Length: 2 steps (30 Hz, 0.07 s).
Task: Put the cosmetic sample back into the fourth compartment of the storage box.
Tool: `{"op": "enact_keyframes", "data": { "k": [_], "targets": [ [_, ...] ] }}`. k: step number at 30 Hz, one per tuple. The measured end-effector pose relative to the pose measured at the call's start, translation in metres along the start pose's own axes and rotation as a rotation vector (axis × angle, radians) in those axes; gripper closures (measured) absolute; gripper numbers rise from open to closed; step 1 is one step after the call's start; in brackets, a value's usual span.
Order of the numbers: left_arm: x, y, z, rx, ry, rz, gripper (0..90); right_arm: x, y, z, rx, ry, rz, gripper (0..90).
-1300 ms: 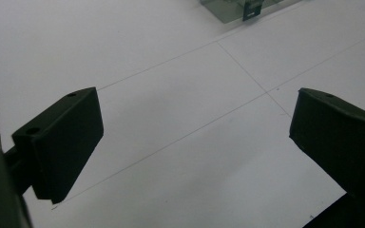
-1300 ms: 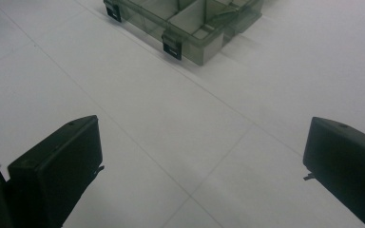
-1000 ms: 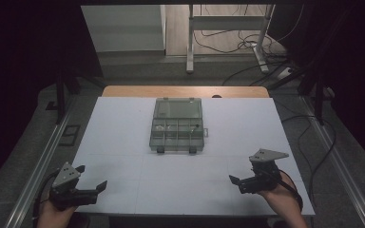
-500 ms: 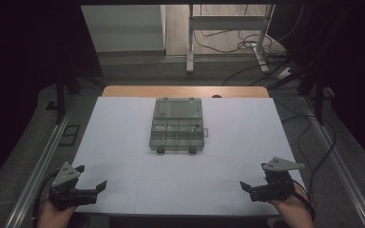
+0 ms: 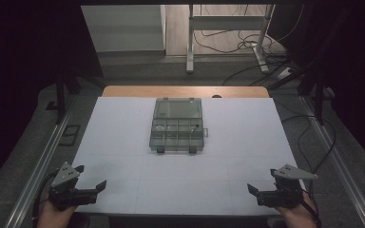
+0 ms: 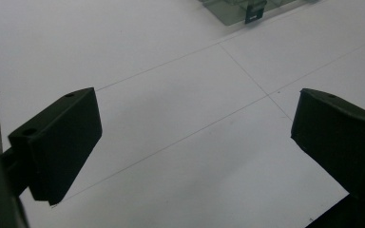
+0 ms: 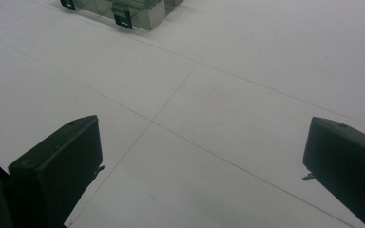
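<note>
A clear plastic compartment box [image 5: 177, 124] lies shut in the middle of the white table [image 5: 119, 142], its two dark latches facing me. My left gripper [image 5: 91, 176] rests at the near left corner, open and empty. At the near right corner my right gripper [image 5: 262, 183] is open and empty too. In the left gripper view the gripper [image 6: 195, 137] spreads wide over bare white surface, with a box corner [image 6: 247, 9] at the top. The right gripper view has the gripper [image 7: 202, 161] equally wide, the box [image 7: 123, 9] at its upper left.
A wooden strip [image 5: 185, 91] borders the table's far edge. Metal rails [image 5: 43, 161] run along both sides. Cables [image 5: 228, 45] lie on the floor beyond, near a desk leg [image 5: 190, 42]. Thin grid lines cross the white surface.
My right gripper has drawn back toward the near edge and drifted right. The left gripper and the box have stayed put.
</note>
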<state>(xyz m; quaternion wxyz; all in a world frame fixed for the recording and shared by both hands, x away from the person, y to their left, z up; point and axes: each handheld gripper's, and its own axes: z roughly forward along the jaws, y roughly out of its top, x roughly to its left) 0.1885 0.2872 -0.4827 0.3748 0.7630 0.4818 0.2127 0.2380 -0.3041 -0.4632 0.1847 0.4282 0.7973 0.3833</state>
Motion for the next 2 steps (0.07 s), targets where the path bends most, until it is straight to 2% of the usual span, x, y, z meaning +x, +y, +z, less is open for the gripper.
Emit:
{"op": "enact_keyframes", "data": {
  "k": [2],
  "targets": [
    [0.0001,0.0006,0.0004,0.000,-0.001,-0.002,3.6,0.0000,-0.0002,-0.0002,-0.002,-0.003,-0.002,0.0]
  ]
}}
